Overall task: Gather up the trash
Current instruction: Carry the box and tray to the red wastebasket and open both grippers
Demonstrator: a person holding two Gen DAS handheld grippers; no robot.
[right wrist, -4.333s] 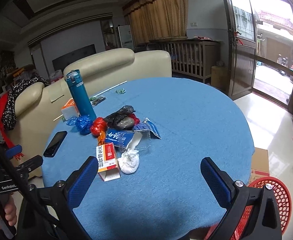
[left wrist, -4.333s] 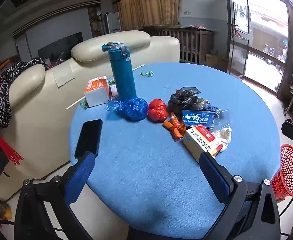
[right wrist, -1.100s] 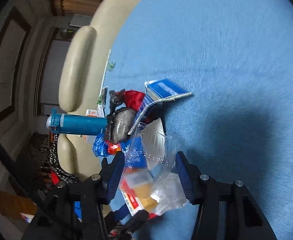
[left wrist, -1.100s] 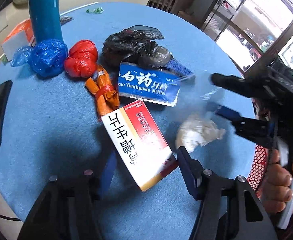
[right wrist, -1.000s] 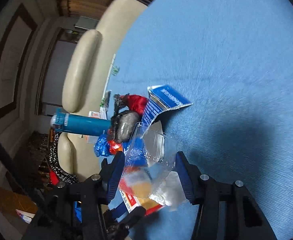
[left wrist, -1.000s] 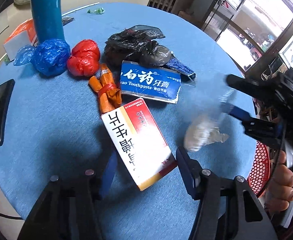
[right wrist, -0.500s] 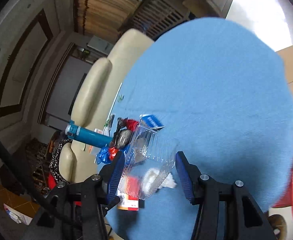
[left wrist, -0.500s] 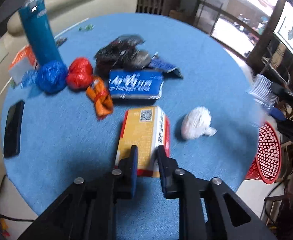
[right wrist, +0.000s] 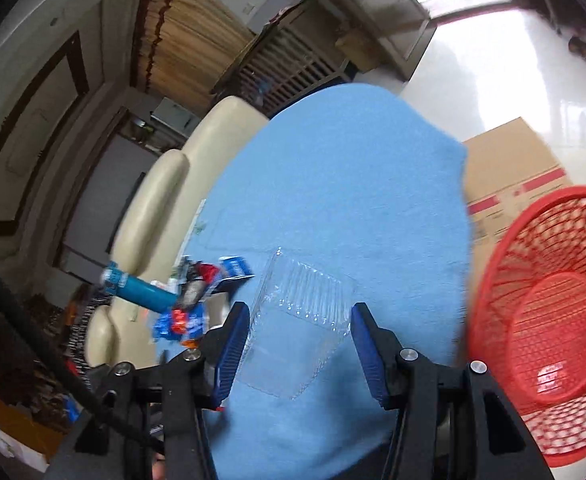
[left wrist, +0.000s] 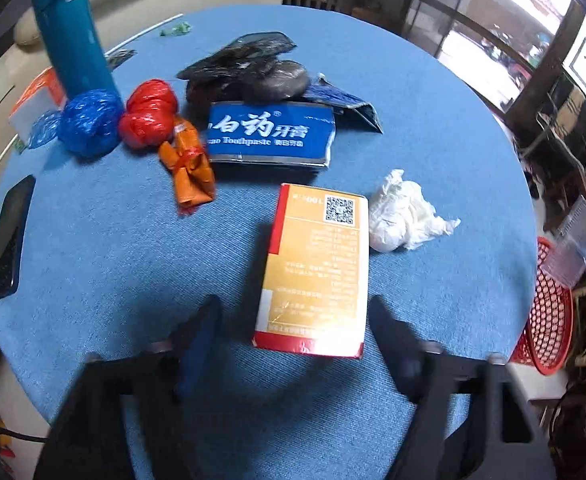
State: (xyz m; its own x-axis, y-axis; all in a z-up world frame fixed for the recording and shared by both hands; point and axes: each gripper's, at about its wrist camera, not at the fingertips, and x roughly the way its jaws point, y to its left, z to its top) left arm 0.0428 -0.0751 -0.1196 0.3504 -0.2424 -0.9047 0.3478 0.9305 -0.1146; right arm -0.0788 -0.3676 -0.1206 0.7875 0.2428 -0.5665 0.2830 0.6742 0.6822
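Note:
A yellow and red carton (left wrist: 317, 264) lies flat on the round blue table (left wrist: 113, 280). Its near end sits between the fingers of my left gripper (left wrist: 295, 308), whose jaws are opening; a gap shows beside the left finger. My right gripper (right wrist: 299, 340) is shut on a clear plastic container (right wrist: 297, 328), held at the table's edge beside the red mesh basket (right wrist: 553, 340). In the left wrist view that container (left wrist: 573, 248) hangs over the basket (left wrist: 549, 320). A crumpled white tissue (left wrist: 397, 216) lies right of the carton.
Behind the carton lie a blue toothpaste box (left wrist: 269, 136), an orange wrapper (left wrist: 189, 164), red (left wrist: 149, 116), blue (left wrist: 89, 124) and black (left wrist: 253, 72) bags. A teal bottle (left wrist: 71, 32) and a phone (left wrist: 11, 236) are at the left. A cardboard box (right wrist: 509, 172) stands behind the basket.
The carton has flipped onto its yellow face. The left jaws closed to a narrow gap, then spread around its near end. The right gripper carried the clear container off to the basket.

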